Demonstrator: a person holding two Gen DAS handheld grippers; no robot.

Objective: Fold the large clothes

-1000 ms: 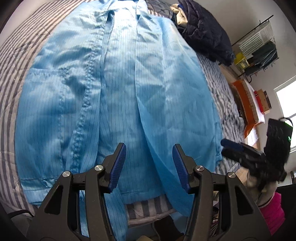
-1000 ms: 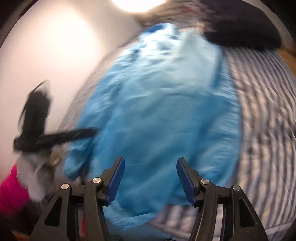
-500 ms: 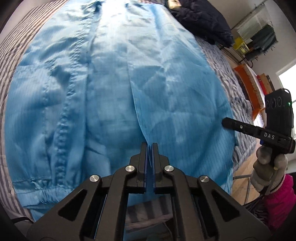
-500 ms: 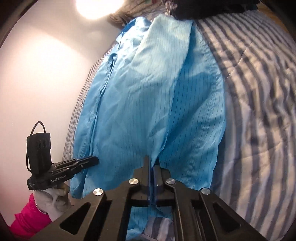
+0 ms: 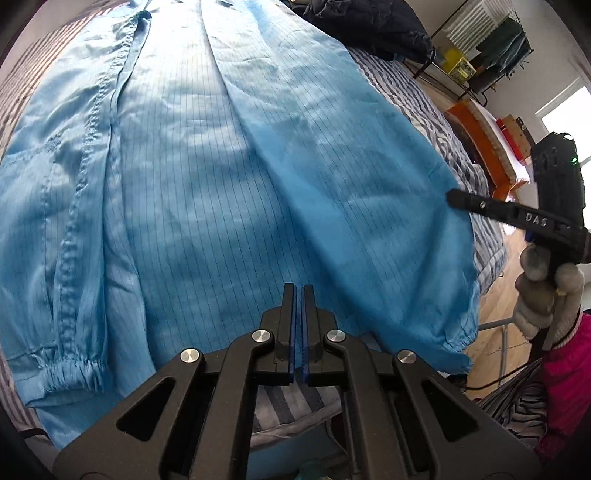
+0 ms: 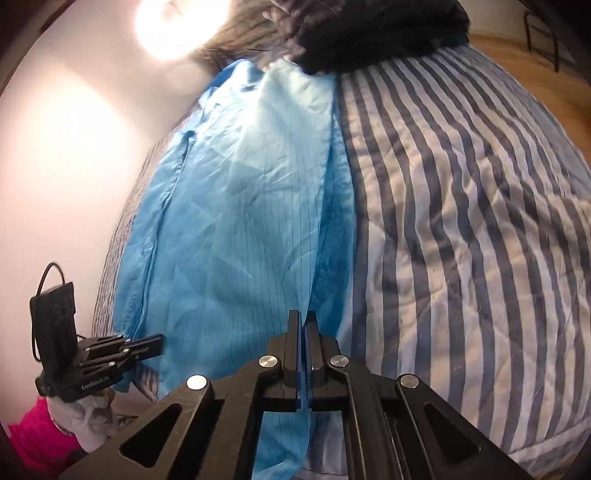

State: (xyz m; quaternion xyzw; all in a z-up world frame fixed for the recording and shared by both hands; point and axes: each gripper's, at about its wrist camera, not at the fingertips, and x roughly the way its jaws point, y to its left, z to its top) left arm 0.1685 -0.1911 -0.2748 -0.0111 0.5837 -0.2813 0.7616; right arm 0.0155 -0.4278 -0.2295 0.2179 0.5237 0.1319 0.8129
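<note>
A large light-blue pinstriped garment lies spread on a striped bed; it also shows in the right wrist view. My left gripper is shut on its near hem, near the middle. My right gripper is shut on the garment's near right edge, and blue cloth hangs below its jaws. The right gripper appears in the left wrist view at the garment's right side. The left gripper appears in the right wrist view at the lower left. An elastic cuff lies at the near left.
The striped duvet stretches to the right of the garment. A dark jacket is piled at the bed's far end. An orange piece of furniture, a clothes rack and wooden floor lie past the bed's right side. A wall runs along the left.
Both grippers went from open to shut on the garment's near edge. The views have since drawn closer to the cloth.
</note>
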